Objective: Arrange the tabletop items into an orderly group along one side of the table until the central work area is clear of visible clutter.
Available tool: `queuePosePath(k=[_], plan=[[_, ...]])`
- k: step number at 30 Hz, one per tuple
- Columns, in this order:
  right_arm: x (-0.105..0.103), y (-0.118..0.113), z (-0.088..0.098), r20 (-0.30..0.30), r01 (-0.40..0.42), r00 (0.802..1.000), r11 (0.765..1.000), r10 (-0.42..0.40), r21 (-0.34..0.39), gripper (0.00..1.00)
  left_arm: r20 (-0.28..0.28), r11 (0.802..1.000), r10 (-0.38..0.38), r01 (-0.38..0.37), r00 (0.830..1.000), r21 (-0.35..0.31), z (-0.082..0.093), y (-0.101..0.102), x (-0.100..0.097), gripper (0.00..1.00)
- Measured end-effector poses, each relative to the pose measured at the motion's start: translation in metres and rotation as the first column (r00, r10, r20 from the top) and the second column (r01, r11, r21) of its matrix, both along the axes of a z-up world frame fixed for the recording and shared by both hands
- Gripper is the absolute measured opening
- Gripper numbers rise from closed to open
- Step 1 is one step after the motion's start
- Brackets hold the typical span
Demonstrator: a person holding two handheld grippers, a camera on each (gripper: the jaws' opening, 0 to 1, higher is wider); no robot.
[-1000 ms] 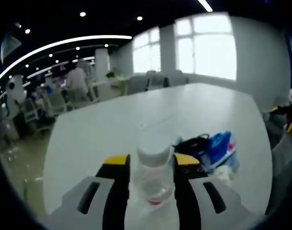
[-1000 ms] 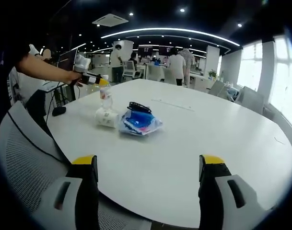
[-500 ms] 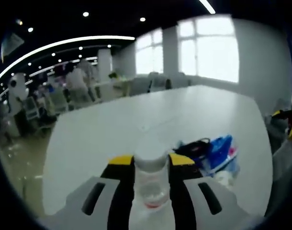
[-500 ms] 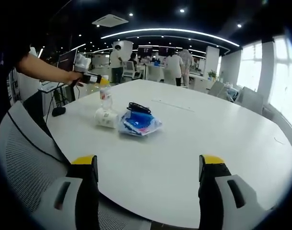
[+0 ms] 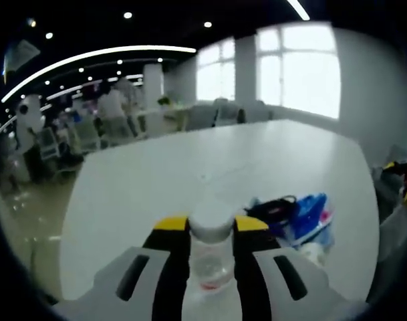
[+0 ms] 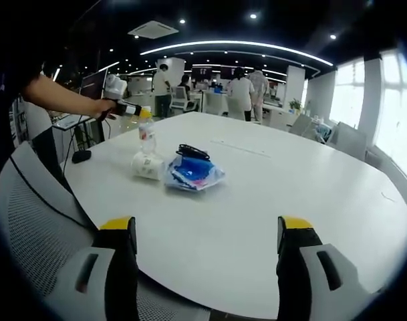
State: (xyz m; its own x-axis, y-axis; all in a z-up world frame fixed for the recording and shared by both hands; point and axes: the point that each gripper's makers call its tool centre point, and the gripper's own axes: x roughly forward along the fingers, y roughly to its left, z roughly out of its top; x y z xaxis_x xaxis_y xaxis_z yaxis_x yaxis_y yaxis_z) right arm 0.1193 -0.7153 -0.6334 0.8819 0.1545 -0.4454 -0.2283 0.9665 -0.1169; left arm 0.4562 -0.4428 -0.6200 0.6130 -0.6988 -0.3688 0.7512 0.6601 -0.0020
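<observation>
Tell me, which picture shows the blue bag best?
The right gripper view. There the blue bag lies whole and sharp on the white table, beside a paper cup on its side. In the left gripper view the bag is blurry, off to the side near the picture's edge, past the gripped bottle.
</observation>
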Motion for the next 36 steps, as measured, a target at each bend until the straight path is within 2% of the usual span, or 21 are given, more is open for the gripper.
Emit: queuePosePath(k=[19, 26, 36], plan=[[-0.001, 0.001, 0.0, -0.003, -0.007, 1.0, 1.0, 0.007, -0.001, 0.86, -0.001, 1.0, -0.004, 0.004, 1.0, 0.013, 0.007, 0.02, -0.003, 0.21], [-0.001, 0.001, -0.001, -0.007, -0.01, 1.0, 1.0, 0.009, -0.005, 0.86, 0.002, 0.999, -0.009, 0.009, 1.0, 0.032, 0.005, 0.025, -0.005, 0.21], [-0.001, 0.003, -0.001, -0.011, -0.015, 1.0, 1.0, 0.015, -0.003, 0.86, -0.004, 1.0, -0.008, 0.008, 1.0, 0.025, 0.001, 0.027, -0.009, 0.21]])
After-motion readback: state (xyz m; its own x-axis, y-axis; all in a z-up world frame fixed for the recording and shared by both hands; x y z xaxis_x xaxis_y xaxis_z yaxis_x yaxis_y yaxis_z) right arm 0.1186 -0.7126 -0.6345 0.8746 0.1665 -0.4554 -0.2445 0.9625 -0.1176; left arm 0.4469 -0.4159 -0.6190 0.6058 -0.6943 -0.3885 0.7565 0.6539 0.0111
